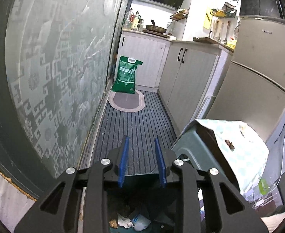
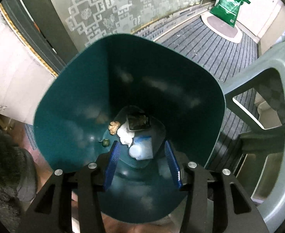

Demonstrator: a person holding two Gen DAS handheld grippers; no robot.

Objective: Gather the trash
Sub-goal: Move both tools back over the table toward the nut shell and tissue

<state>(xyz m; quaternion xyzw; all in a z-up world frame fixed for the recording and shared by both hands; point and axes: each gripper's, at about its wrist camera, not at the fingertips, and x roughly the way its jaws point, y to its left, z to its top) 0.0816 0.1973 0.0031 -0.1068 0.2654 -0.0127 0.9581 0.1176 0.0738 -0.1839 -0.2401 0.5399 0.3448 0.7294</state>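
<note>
Teal bin (image 2: 80, 97), grey striped mat (image 1: 134, 124), green sack (image 1: 126, 75), possibly white crumpled tissue (image 2: 125, 135).

**Handheld grippers: construction**

Left gripper (image 1: 141, 145) and right gripper (image 2: 141, 155): each has two ribbed blue finger pads (image 1: 124, 161) set on matte black linkage arms. Four round silver screw heads (image 1: 106, 161) mark the pivots. Each outer arm carries a long triangular cut-out (image 2: 239, 199). The right pair shows identical parts.
</note>
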